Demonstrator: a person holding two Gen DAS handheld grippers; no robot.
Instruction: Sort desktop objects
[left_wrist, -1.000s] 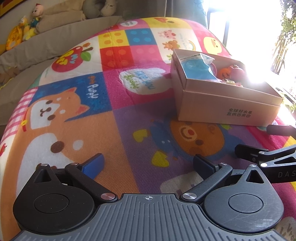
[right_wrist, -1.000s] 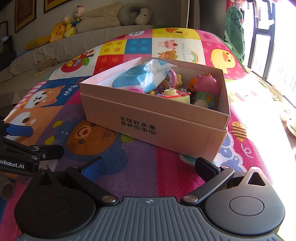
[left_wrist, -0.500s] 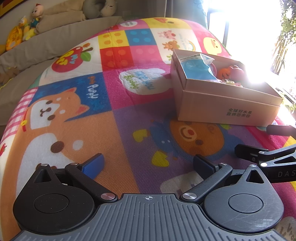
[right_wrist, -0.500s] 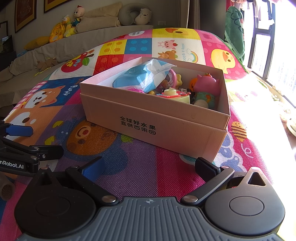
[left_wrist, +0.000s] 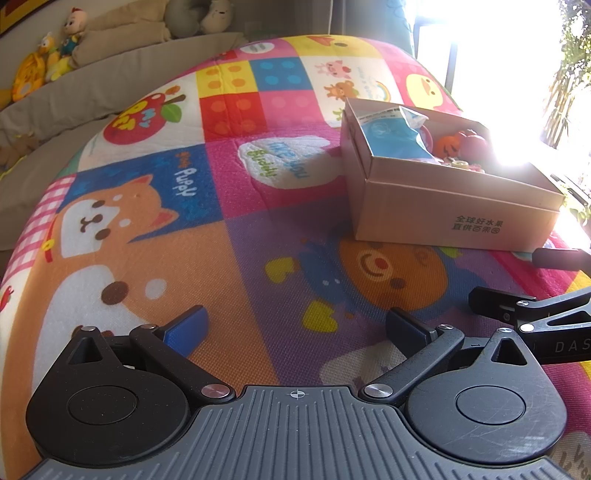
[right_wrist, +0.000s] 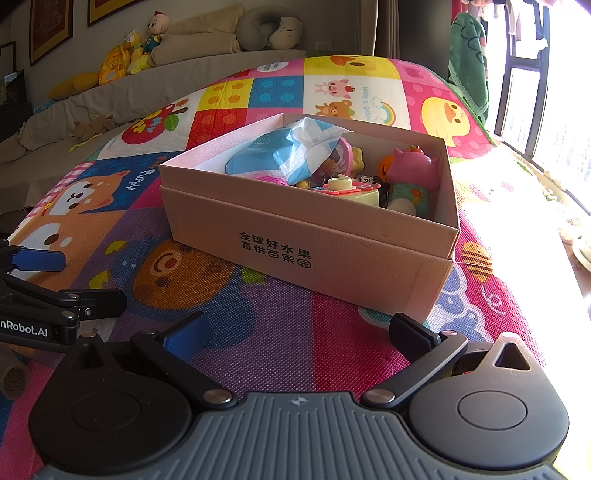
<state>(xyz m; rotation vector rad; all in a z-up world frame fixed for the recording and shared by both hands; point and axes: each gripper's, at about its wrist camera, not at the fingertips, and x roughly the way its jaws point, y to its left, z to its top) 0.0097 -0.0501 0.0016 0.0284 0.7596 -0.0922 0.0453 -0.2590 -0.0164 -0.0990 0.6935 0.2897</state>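
Note:
A pink cardboard box (right_wrist: 332, 254) with black Chinese print stands on a colourful play mat (right_wrist: 258, 332). It holds a blue wipes pack (right_wrist: 273, 155), a pink pig toy (right_wrist: 413, 168), a pale yellow toy with a pink top (right_wrist: 351, 188) and other small toys. The box also shows in the left wrist view (left_wrist: 443, 210), at the right. My right gripper (right_wrist: 295, 332) is open and empty, low over the mat just in front of the box. My left gripper (left_wrist: 295, 328) is open and empty, over the mat to the left of the box.
A grey sofa (right_wrist: 110, 99) with plush toys (right_wrist: 125, 59) and pillows runs along the back. A bright window (right_wrist: 546, 103) is at the right, with glare on the mat's right edge. Each gripper shows in the other's view: the right one (left_wrist: 535, 314), the left one (right_wrist: 40, 291).

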